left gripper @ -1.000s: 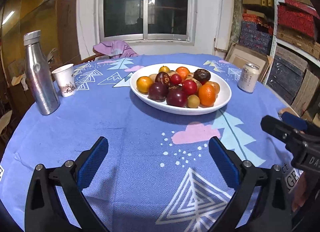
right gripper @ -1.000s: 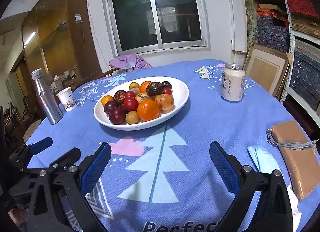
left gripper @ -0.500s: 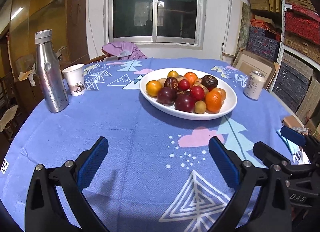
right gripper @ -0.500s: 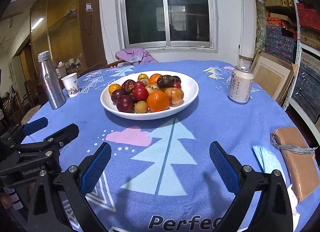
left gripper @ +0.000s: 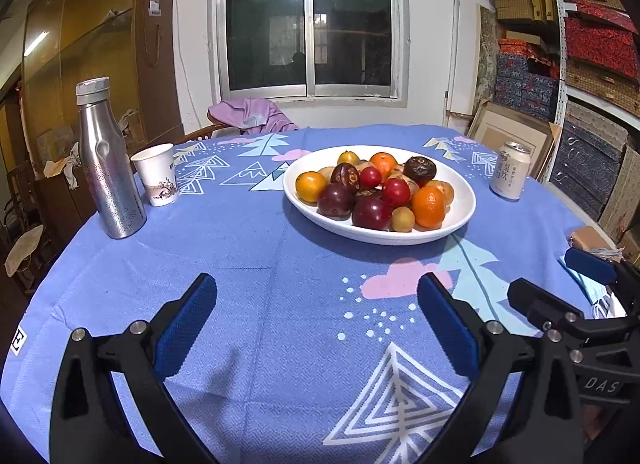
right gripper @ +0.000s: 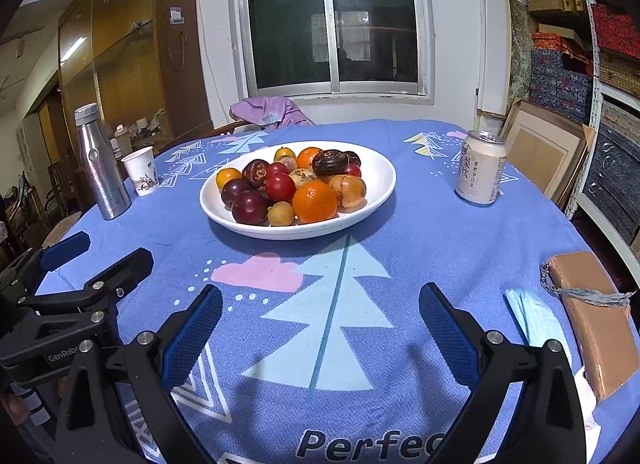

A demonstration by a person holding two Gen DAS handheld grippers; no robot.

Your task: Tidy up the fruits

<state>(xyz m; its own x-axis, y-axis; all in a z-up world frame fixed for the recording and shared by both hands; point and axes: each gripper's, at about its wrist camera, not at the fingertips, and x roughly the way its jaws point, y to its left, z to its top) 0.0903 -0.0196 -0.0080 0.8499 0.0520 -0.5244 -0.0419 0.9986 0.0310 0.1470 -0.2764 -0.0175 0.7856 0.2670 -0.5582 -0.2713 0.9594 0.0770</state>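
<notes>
We hold both grippers, left gripper [left gripper: 316, 320] and right gripper [right gripper: 320, 320], fingers spread (nothing gripped), bare table [left gripper: 248, 260] before the fruit plate [left gripper: 464, 199].

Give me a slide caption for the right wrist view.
Open right gripper faces a white bowl of mixed fruit on the blue tablecloth.

**Words you can read**

The blue cloth [right gripper: 400, 232] on the counter has big dark letters "Perfec" at its near edge. The left claw [right gripper: 64, 260] has "GenRobo" on its black body. The right claw [left gripper: 560, 288] shows "DAS". The can [right gripper: 480, 168], near the counter's right edge, has Chinese writing.
</notes>
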